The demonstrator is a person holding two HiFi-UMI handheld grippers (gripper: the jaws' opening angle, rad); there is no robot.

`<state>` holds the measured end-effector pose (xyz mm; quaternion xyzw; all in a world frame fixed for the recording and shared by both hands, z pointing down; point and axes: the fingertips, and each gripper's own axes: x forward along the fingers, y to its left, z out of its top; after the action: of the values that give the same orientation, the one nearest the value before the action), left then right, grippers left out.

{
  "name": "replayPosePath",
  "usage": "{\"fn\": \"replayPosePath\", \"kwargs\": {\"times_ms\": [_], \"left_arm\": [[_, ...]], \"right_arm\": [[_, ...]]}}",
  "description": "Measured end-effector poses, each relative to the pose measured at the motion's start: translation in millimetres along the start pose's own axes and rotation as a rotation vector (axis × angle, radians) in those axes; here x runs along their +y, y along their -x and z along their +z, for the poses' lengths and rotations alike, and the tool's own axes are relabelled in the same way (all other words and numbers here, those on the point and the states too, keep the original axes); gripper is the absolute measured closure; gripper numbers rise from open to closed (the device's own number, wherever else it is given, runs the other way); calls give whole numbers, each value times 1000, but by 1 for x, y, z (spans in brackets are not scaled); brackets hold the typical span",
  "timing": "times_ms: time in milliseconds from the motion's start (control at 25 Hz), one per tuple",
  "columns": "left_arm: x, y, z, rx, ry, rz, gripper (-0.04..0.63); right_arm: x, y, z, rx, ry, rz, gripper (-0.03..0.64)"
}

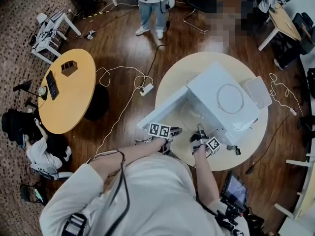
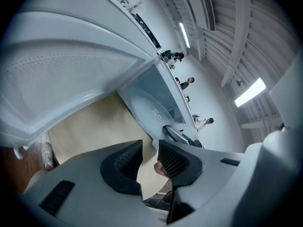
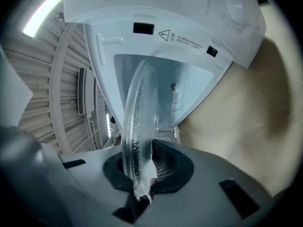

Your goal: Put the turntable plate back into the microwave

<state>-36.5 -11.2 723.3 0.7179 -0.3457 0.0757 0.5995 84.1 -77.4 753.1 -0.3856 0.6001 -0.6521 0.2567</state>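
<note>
The turntable plate (image 3: 139,126), a single clear glass disc, is seen edge-on in the right gripper view. It rises toward 12 o'clock from the jaws, with its upper part against the open mouth of the microwave (image 1: 221,102). The right gripper (image 3: 142,174) pinches the plate's lower rim, its two pads pressed tight on the glass. The head view shows the arm behind it reaching forward from the torso at 6 o'clock. The forearm is nearly straight, and the marker cube (image 1: 213,143) sits just short of the oven's front. The left forearm runs beside it at 9 o'clock, with its own cube (image 1: 159,130) near the bottom corner of the door (image 1: 162,109). The door is swung open toward 8 o'clock. The left gripper (image 2: 149,157) has its jaws a narrow gap apart, with nothing between them. Its view is strongly tilted and is filled by the inside of the door and the cream table (image 1: 177,77). Only the right gripper view shows the cavity's back wall and the warning label above the opening. Only the head view takes in the whole room: one microwave, two grippers and a second round table (image 1: 74,97) at 9 o'clock. One person (image 1: 150,4) stands at 12 o'clock.
</note>
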Motion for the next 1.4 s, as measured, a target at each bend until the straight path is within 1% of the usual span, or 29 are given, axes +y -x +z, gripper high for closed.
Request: {"fn": "replayPosePath", "kwargs": {"times_ms": [120,200,400,640,840,960,1160,1280,1400], "left_arm": [[-1,-3,-1,30,-69,22,500],[-3,-5,-2,49,-98,26,500],[-4,-4,1,75,-151,34,500],[-6,-5,7,105,-195,36,500],[-13,-7,11,136,-257,29,500],[-17,-9,18,140,-275,22,500],[-20,-15,29,139,-284,18,500],[-20,-15,30,149,-300,19,500],[-15,-14,31,163,-301,23,500]], "right_arm": [[-3,-1,-1,-21,-15,-28,588],[-8,-1,0,-38,-30,-43,588],[-13,-7,3,-75,-37,-43,588],[-20,-15,9,-108,-36,-60,588],[-19,-26,16,-134,-32,-77,588],[-21,-33,21,-157,-35,-79,588],[-27,-42,28,-191,-51,-81,588],[-31,-45,32,-203,-49,-86,588],[-33,-48,36,-214,-53,-86,588]]}}
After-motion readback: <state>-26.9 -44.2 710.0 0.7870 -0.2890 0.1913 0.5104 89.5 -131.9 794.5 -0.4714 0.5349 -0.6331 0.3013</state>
